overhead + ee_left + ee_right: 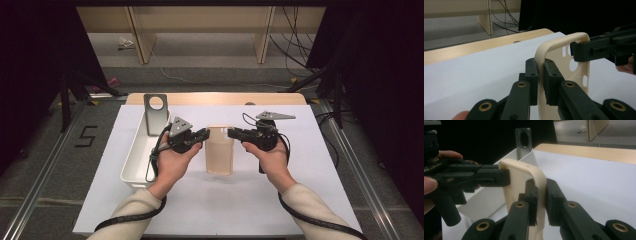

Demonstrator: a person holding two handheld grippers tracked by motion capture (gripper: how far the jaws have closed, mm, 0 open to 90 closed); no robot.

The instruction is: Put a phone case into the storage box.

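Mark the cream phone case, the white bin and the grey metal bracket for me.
Cream rubbery phone case [219,155]: high view, middle of its back.
White rectangular plastic bin [138,150]: high view, inner floor near its long wall.
Grey metal bracket with a round hole [155,120]: high view, flat plate below the hole.

From my left gripper view, the phone case [564,62] runs off the bottom edge. My own pads hide its rim where they clamp. The tray's [137,160] inside stays unreadable.
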